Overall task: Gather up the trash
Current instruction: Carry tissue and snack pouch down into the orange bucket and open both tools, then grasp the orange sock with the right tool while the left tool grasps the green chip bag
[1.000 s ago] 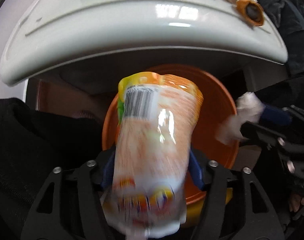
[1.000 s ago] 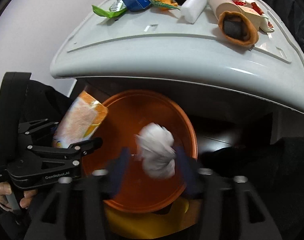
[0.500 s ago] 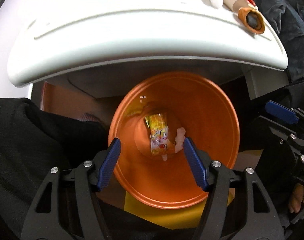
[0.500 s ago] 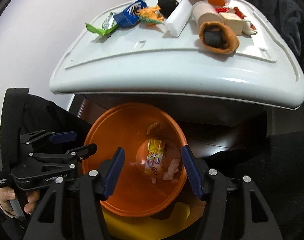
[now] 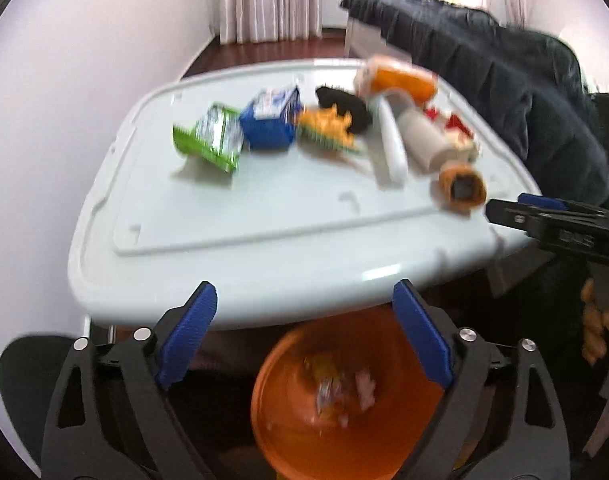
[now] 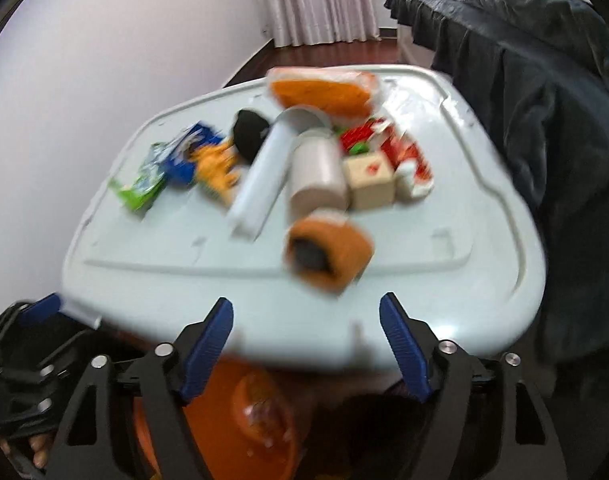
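An orange bin [image 5: 300, 428] [image 6: 224, 420] stands below the near edge of the white table [image 5: 244, 216] [image 6: 164, 276]; a yellow snack packet [image 5: 328, 388] and a crumpled white tissue [image 5: 364, 386] lie at its bottom. My left gripper [image 5: 304, 324] hangs above the bin, jaws opening, nothing between them. My right gripper [image 6: 304, 340] is also opening and empty, at the table's edge; it shows at the right of the left wrist view [image 5: 552, 220]. Trash lies on the table: a green wrapper [image 5: 212, 142], blue packet [image 5: 270, 124], white tube [image 6: 260, 184], orange-rimmed roll [image 6: 328, 252].
An orange bag [image 6: 324, 92], a paper cup [image 6: 318, 176], a small beige box [image 6: 370, 180] and red-white wrappers [image 6: 408, 160] crowd the table's far right. A dark coat [image 6: 544, 100] hangs to the right. White wall on the left, curtains [image 5: 270, 0] behind.
Both grippers let go: the snack packet and the tissue dropped into the bin. Both then rose and tilted up, so the tabletop now fills the views, and their jaws stand wider.
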